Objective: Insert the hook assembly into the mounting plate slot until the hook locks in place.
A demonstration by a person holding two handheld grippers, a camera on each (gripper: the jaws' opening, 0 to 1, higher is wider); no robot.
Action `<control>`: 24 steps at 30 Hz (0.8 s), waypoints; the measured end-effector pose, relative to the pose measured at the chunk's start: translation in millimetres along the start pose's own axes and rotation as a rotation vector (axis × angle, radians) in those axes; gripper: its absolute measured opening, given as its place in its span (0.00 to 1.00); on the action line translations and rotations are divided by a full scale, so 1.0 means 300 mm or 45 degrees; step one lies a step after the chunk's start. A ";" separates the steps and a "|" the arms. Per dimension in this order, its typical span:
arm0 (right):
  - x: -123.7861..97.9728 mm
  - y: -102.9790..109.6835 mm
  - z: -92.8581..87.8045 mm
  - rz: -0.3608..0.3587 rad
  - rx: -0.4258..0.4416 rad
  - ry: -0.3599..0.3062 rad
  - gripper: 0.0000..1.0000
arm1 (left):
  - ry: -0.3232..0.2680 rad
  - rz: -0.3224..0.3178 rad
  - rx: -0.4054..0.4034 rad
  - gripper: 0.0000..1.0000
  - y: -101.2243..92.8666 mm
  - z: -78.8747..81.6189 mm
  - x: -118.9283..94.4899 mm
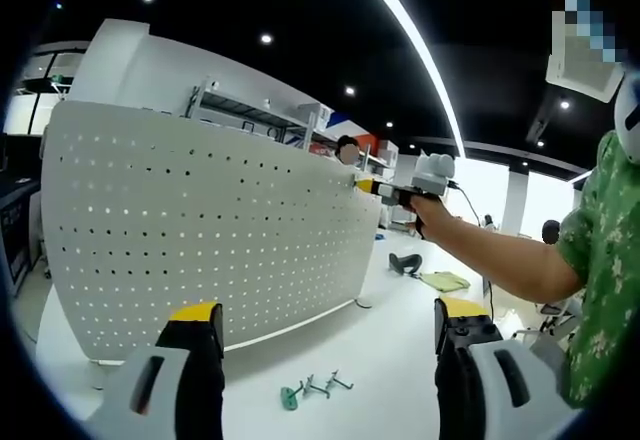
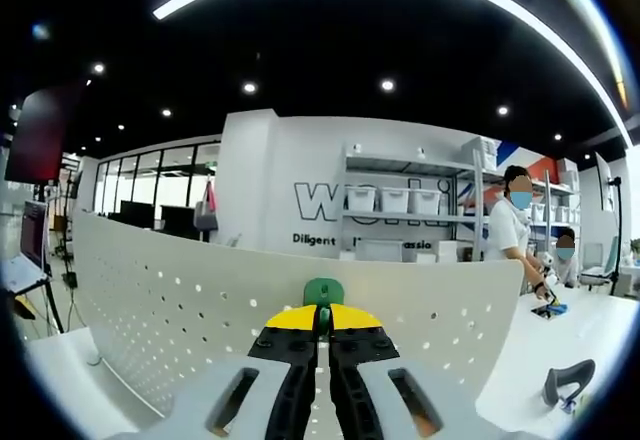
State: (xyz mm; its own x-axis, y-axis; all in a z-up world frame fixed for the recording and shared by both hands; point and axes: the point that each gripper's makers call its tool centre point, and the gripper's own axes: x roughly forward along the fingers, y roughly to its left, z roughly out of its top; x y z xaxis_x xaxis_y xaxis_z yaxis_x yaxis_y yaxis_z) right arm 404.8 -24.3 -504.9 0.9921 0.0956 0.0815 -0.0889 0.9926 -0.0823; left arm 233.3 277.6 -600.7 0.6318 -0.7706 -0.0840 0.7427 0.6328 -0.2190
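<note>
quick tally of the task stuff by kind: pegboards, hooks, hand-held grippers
pegboard: 1
hook held by the right hand-held gripper: 1
hooks on the table: cluster, count unclear
hand-held grippers: 2, left and right
total: 4, plus the cluster

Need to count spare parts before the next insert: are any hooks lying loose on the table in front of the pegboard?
Yes, a few small hooks lie on the white table below the pegboard, between the left claw's open jaws.

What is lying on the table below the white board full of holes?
On the table before the perforated board, a few small green-tipped metal hooks lie loose between the left gripper jaws. Their exact count is unclear.
</note>
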 end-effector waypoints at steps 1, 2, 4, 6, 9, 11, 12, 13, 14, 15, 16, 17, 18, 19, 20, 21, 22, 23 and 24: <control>0.000 0.001 0.000 0.001 -0.001 -0.001 0.01 | -0.001 -0.001 -0.002 0.89 0.000 0.001 0.000; 0.000 0.001 0.000 -0.001 -0.003 -0.001 0.01 | -0.002 -0.002 -0.001 0.89 0.000 0.001 0.001; 0.003 0.000 -0.002 -0.001 -0.004 -0.002 0.01 | -0.002 -0.004 -0.002 0.89 0.001 0.000 0.004; 0.005 0.000 -0.004 -0.001 0.001 -0.002 0.01 | 0.002 -0.004 -0.003 0.89 0.002 -0.002 0.006; 0.005 0.001 -0.006 0.001 0.000 0.000 0.01 | 0.002 -0.006 -0.003 0.88 0.000 -0.003 0.008; 0.004 0.003 -0.011 0.003 -0.004 0.003 0.01 | 0.002 -0.005 -0.003 0.88 0.001 -0.004 0.009; 0.003 0.003 -0.015 0.003 -0.005 0.006 0.01 | 0.002 -0.006 -0.004 0.88 0.001 -0.004 0.010; 0.003 0.004 -0.018 0.003 -0.002 0.007 0.01 | 0.002 -0.006 -0.005 0.88 0.001 -0.004 0.010; 0.002 0.004 -0.024 0.002 0.003 0.012 0.01 | 0.002 -0.006 -0.004 0.88 0.001 -0.005 0.011; 0.003 0.004 -0.026 0.002 0.002 0.011 0.01 | 0.002 -0.007 -0.005 0.88 0.001 -0.005 0.012; 0.003 0.005 -0.030 0.002 0.002 0.015 0.01 | 0.002 -0.009 -0.005 0.88 -0.001 -0.004 0.012; 0.004 0.006 -0.034 0.003 0.004 0.017 0.01 | 0.002 -0.010 -0.003 0.88 -0.001 -0.004 0.012; 0.004 0.007 -0.036 0.003 0.003 0.020 0.01 | 0.003 -0.010 -0.003 0.88 -0.002 -0.004 0.012; 0.004 0.007 -0.037 0.004 0.003 0.020 0.01 | 0.003 -0.010 -0.003 0.88 -0.001 -0.005 0.011; 0.003 0.008 -0.036 0.003 0.003 0.020 0.01 | 0.003 -0.009 -0.004 0.88 -0.001 -0.005 0.011; 0.003 0.008 -0.036 0.003 0.003 0.020 0.01 | 0.003 -0.009 -0.003 0.87 0.000 -0.005 0.010; 0.002 0.008 -0.036 0.003 0.003 0.019 0.01 | 0.003 -0.008 -0.002 0.88 -0.001 -0.005 0.009; 0.002 0.008 -0.036 0.003 0.003 0.019 0.01 | 0.003 -0.008 -0.002 0.87 -0.001 -0.005 0.008; 0.002 0.008 -0.035 0.004 0.002 0.019 0.01 | 0.004 -0.007 -0.001 0.87 0.001 -0.005 0.008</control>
State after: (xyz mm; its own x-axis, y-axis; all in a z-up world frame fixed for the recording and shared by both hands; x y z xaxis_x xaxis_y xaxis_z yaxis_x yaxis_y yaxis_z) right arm 406.2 -22.6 -515.6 0.9930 0.0973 0.0663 -0.0918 0.9925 -0.0808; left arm 234.5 275.8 -602.5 0.6268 -0.7744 -0.0859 0.7460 0.6284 -0.2205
